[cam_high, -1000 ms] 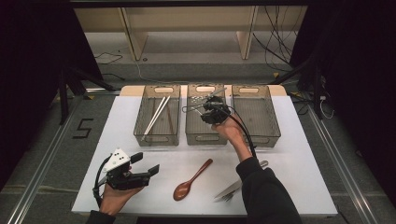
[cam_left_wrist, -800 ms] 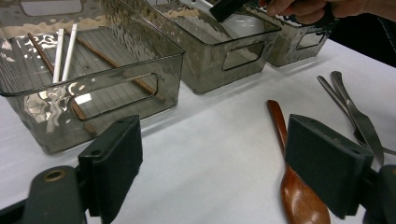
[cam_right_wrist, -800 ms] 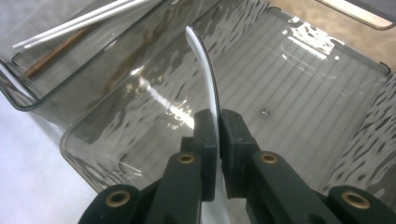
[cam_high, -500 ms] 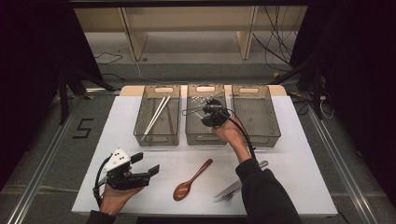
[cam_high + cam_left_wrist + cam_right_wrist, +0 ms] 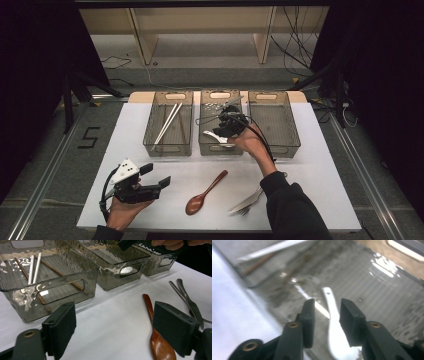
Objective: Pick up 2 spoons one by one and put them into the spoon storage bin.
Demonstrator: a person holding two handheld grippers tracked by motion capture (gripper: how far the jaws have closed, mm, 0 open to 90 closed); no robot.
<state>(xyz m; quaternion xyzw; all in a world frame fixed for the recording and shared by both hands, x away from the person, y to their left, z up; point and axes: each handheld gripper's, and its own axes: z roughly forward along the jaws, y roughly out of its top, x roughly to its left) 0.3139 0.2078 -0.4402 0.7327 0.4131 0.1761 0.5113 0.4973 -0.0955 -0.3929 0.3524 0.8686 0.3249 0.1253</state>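
My right tool point(image 5: 227, 121) hangs over the middle bin point(image 5: 220, 146), jaws parted and empty. The white spoon point(image 5: 334, 322) lies on the bin floor directly below the gap between them; it also shows in the high view point(image 5: 216, 136) near the bin's front wall. My left tool point(image 5: 150, 182) rests low at the near left of the bench point(image 5: 320, 170), jaws wide apart, holding nothing.

Remaining items on the bench: wooden spoon point(image 5: 205, 192) and a fork and knife point(image 5: 247, 201) lying close together. The left bin point(image 5: 167, 146) holds chopsticks point(image 5: 166, 122); the right bin point(image 5: 280, 145) looks bare.

Risks from this position, as I judge them:

1. Lifting the right tool at a tilt may catch a jaw on the bin wall and drag the bin across the bench.
2. Lowering the jaws further may nudge the white spoon, or trap its handle if they close.
3. The cable trailing from the right tool crosses the bin rim and could snag there during withdrawal.
4. Reaching for the wooden spoon with the left tool may push it into the fork and knife, as they lie near each other.
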